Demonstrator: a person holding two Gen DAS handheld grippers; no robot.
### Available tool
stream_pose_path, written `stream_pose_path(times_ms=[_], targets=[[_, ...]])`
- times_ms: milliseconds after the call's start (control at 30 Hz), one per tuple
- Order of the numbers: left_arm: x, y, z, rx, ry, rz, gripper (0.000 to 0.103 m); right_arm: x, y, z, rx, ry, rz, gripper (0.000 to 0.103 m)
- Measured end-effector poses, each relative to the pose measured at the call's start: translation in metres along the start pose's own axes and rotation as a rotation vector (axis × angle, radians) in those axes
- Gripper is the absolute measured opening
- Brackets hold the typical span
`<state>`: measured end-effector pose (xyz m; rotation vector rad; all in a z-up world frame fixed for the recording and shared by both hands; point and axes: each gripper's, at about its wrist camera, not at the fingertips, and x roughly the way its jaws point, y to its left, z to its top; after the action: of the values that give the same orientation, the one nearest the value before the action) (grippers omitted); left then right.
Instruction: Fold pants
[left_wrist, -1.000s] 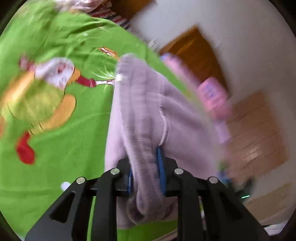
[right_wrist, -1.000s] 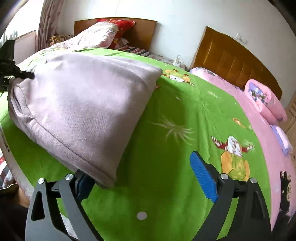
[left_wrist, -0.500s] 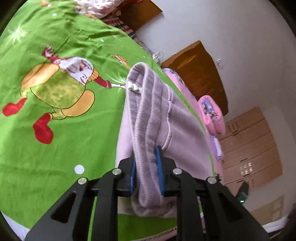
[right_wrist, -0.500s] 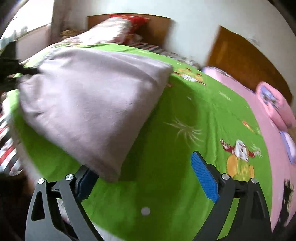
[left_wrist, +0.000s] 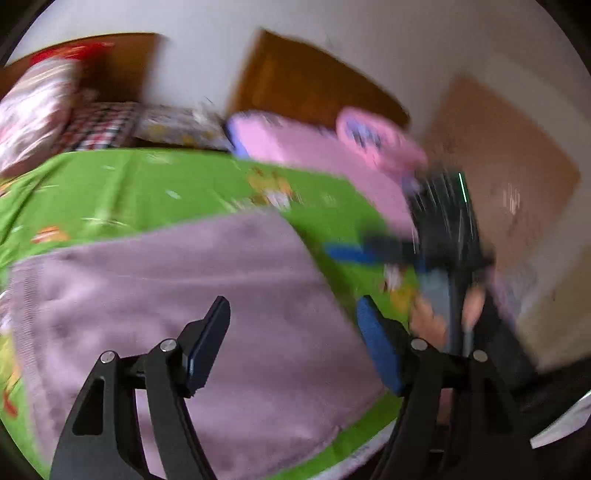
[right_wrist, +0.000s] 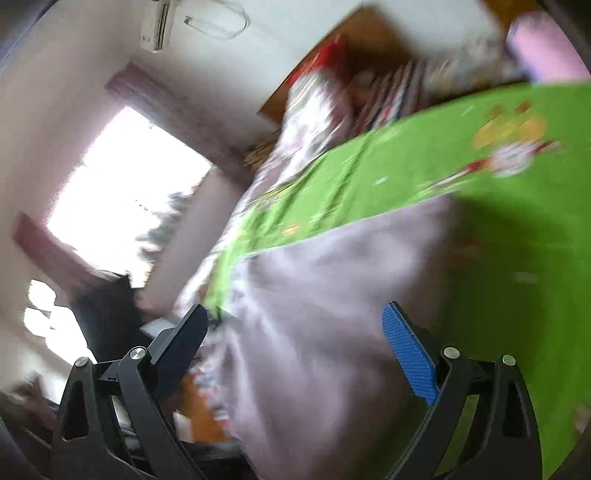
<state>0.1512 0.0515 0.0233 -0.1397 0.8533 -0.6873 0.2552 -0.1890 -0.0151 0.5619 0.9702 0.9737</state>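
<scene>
- the lilac pants (left_wrist: 192, 295), folded into a broad flat slab, lie on the near part of a green cartoon-print blanket (left_wrist: 122, 184) spread over the bed; both views are smeared by motion blur.
- left gripper (left_wrist: 295, 339): its fingers (left_wrist: 207, 339) are spreading apart above the pants, with the cloth showing below the gap and neither pad pressing on it.
- right gripper (right_wrist: 295, 350): its fingers (right_wrist: 406, 354) stand wide apart over the near end of the pants (right_wrist: 325, 314), nothing clamped between the blue pads.
- in the left wrist view the right gripper (left_wrist: 369, 254) also shows at the right, past the pants' right edge, a hand (left_wrist: 436, 321) gripping its black body; its blue pads are visible but too blurred to read more.
- at the far side of the bed, a wooden headboard (left_wrist: 122, 66), a pale patterned pillow (left_wrist: 33, 107) and a checked cloth (left_wrist: 99, 125) sit at the left.
- a pink bedcover (left_wrist: 314, 151) with a rolled pink bundle (left_wrist: 380, 144) lies to the right of the green blanket, before a second headboard (left_wrist: 306, 81).
- in the right wrist view a bright window (right_wrist: 122, 192) fills the left, with an air conditioner (right_wrist: 157, 26) high on the wall.
</scene>
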Motion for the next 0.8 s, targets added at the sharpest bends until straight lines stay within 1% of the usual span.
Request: stream_pose_path(times_ms=[33, 67, 100, 133, 167, 200, 233, 267, 300, 333, 367, 400, 433, 467, 500, 533, 567, 600, 633, 667, 700, 733, 767, 800], targets=[[0.015, 0.001, -0.006, 0.004, 0.047, -0.011, 0.070, 0.019, -0.005, 0.009, 0.016, 0.056, -0.005, 0.092], [0.030, 0.005, -0.020, 0.004, 0.124, -0.015, 0.070, 0.033, -0.008, 0.015, 0.011, 0.091, -0.060, 0.092], [0.040, 0.009, -0.033, 0.008, 0.171, -0.001, 0.065, 0.046, -0.012, 0.020, -0.014, 0.115, -0.113, 0.092], [0.037, 0.009, -0.044, 0.016, 0.145, -0.021, 0.065, 0.058, -0.017, 0.028, -0.056, 0.115, -0.168, 0.091], [0.031, 0.019, -0.049, -0.008, 0.111, -0.075, 0.063, 0.067, -0.026, 0.037, -0.064, 0.104, -0.257, 0.091], [0.029, 0.026, -0.051, -0.045, 0.105, -0.097, 0.051, 0.072, -0.031, 0.044, -0.055, 0.098, -0.264, 0.088], [0.025, 0.031, -0.050, -0.074, 0.107, -0.094, 0.044, 0.073, -0.036, 0.053, -0.024, 0.073, -0.228, 0.088], [0.024, 0.036, -0.049, -0.097, 0.113, -0.086, 0.032, 0.073, -0.036, 0.057, -0.001, 0.065, -0.222, 0.088], [0.020, 0.039, -0.050, -0.115, 0.116, -0.081, 0.031, 0.071, -0.033, 0.060, 0.007, 0.056, -0.227, 0.089], [0.012, 0.038, -0.047, -0.136, 0.119, -0.058, 0.034, 0.066, -0.022, 0.061, -0.014, 0.034, -0.232, 0.089], [0.000, 0.035, -0.044, -0.131, 0.106, -0.029, 0.053, 0.062, -0.014, 0.061, -0.030, 0.019, -0.236, 0.089], [-0.012, 0.036, -0.043, -0.118, 0.078, -0.017, 0.068, 0.057, -0.002, 0.058, -0.052, 0.003, -0.228, 0.089], [-0.022, 0.037, -0.038, -0.110, 0.036, -0.004, 0.073, 0.056, 0.006, 0.056, -0.062, -0.002, -0.200, 0.090], [-0.039, 0.045, -0.032, -0.127, -0.016, 0.009, 0.082, 0.058, 0.013, 0.052, -0.068, 0.000, -0.158, 0.090], [-0.047, 0.055, -0.027, -0.153, -0.050, 0.019, 0.086, 0.062, 0.018, 0.050, -0.068, 0.014, -0.106, 0.096], [-0.050, 0.076, -0.024, -0.192, -0.080, 0.030, 0.088, 0.073, 0.022, 0.050, -0.057, 0.052, -0.037, 0.099], [-0.050, 0.093, -0.023, -0.239, -0.083, 0.045, 0.088, 0.087, 0.023, 0.050, -0.051, 0.086, -0.011, 0.099], [-0.045, 0.115, -0.026, -0.304, -0.064, 0.045, 0.085, 0.102, 0.023, 0.051, -0.050, 0.118, -0.049, 0.099], [-0.038, 0.131, -0.026, -0.338, -0.055, 0.014, 0.082, 0.119, 0.016, 0.053, -0.034, 0.164, -0.102, 0.099], [-0.039, 0.146, -0.032, -0.376, -0.078, -0.035, 0.076, 0.127, 0.009, 0.053, -0.013, 0.195, -0.118, 0.099], [-0.042, 0.151, -0.035, -0.384, -0.092, -0.040, 0.064, 0.139, -0.002, 0.060, 0.025, 0.212, -0.127, 0.098], [-0.043, 0.154, -0.036, -0.386, -0.086, -0.024, 0.057, 0.139, -0.005, 0.066, 0.034, 0.190, -0.122, 0.097], [-0.046, 0.157, -0.038, -0.402, -0.088, -0.002, 0.048, 0.136, -0.006, 0.071, 0.040, 0.166, -0.141, 0.096], [-0.049, 0.161, -0.040, -0.427, -0.098, -0.008, 0.048, 0.129, 0.001, 0.078, 0.023, 0.108, -0.201, 0.097]])
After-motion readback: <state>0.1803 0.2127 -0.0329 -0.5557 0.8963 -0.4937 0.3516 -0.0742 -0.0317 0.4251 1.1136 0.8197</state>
